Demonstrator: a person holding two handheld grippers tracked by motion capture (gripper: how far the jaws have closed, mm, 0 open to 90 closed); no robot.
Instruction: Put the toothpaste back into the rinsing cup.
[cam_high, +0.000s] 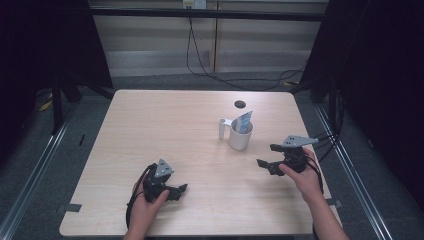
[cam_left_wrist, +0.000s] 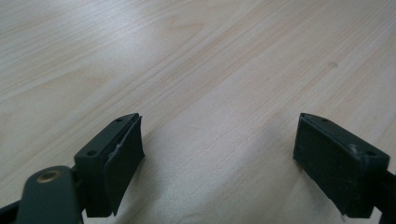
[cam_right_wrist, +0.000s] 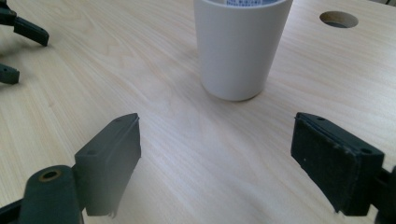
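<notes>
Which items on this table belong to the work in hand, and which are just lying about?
In the work:
white cup, nearest the right tool, whose jaws stand open and face it
blue-and-white packet standing in the cup

Lying about:
small white cylinder beside the cup
round hole in the table
left tool, open over bare wood
</notes>
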